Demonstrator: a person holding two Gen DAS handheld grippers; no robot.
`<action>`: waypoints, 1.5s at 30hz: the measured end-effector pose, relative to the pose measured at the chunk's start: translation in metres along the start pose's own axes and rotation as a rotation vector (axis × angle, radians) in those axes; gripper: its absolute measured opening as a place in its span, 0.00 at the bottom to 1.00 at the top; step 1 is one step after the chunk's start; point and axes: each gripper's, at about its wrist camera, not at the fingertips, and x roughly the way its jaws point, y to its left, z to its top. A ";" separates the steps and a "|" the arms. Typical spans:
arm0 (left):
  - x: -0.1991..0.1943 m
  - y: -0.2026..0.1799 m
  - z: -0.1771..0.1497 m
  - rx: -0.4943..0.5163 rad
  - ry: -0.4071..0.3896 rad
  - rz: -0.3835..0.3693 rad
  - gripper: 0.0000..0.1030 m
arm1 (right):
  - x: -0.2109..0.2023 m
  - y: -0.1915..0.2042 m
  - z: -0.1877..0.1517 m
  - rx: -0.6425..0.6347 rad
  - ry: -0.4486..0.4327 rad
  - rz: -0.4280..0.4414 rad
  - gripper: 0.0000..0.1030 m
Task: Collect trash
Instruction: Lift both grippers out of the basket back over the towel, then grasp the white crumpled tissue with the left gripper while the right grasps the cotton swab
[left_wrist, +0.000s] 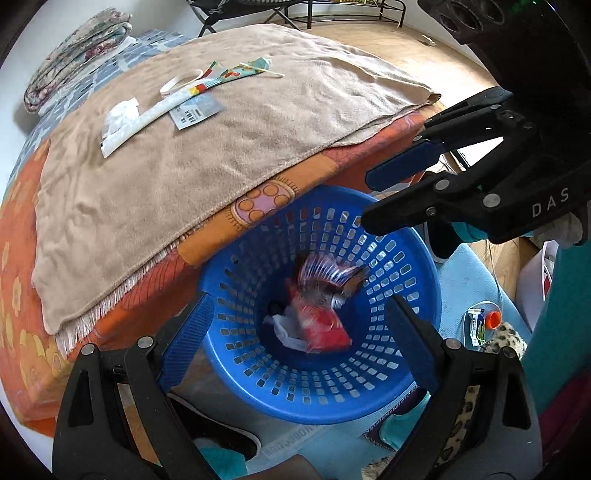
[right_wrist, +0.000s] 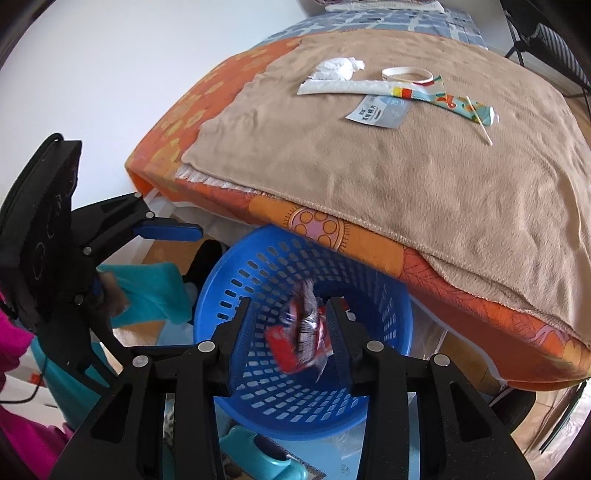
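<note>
Down beside the bed, a blue perforated basket stands on the floor, just below the edge of the orange patterned bedspread and the beige towel laid over it. Both tongs hang above its mouth, pointing steeply down. The right gripper has its fingers parted, and a red-and-silver snack wrapper sits blurred in the gap between them, over the basket; whether the pads touch it cannot be told. From the left wrist view the same wrapper appears smeared by motion inside the basket, just under the right gripper's tips, with a red packet and a white crumpled scrap lying on the basket's bottom. The left gripper stands spread wide with nothing between its fingers, framing the basket.

Up on the towel more trash remains: a crumpled white tissue, a long white wrapper with a colourful printed end, a loop of white band, a pale blue sachet and a thin stick, all close together. A folded floral quilt lies at the far end of the bed.
</note>
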 end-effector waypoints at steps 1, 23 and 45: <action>0.000 0.001 0.000 -0.004 0.001 0.001 0.93 | 0.001 0.000 0.000 0.000 0.002 -0.004 0.39; -0.010 0.057 0.039 -0.107 -0.049 0.077 0.93 | -0.019 -0.024 0.021 0.061 -0.062 -0.089 0.50; -0.002 0.170 0.144 -0.285 -0.155 0.196 0.92 | -0.046 -0.099 0.103 0.084 -0.181 -0.289 0.51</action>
